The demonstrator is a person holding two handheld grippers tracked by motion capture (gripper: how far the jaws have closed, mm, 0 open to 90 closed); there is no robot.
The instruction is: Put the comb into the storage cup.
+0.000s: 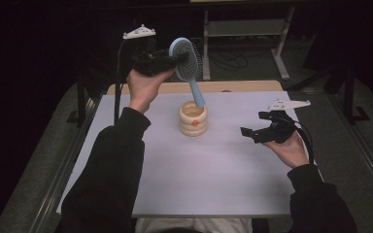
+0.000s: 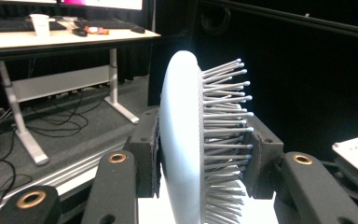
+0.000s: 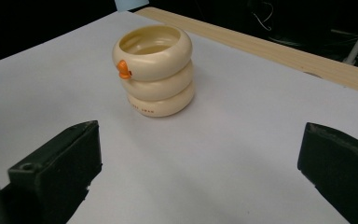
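High view: a white mat (image 1: pixel 213 170) is spread on the table, and a cream ringed cup (image 1: pixel 193 118) is seen standing upright near its middle. The left gripper (image 1: pixel 175 60) is held raised above the far left part of the mat, clamped on the head of a blue brush (image 1: pixel 187 60); the brush is tilted, with its handle slanting down so that the tip is seen at the cup's mouth, though whether it touches cannot be told. The right gripper (image 1: pixel 252 133) is held low over the right side of the mat, well apart from the cup, with its jaws spread and nothing between them. Left gripper view: the brush (image 2: pixel 182 154) is seen edge-on between the two jaws, its pale back pressed by one pad and its grey bristles by the other; a desk (image 2: pixel 65 39) is seen in the background. Right gripper view: the cup (image 3: pixel 154 70) is seen upright on the mat (image 3: pixel 214 154), an orange knob (image 3: pixel 124 70) on its side, beyond the wide-spread jaws.
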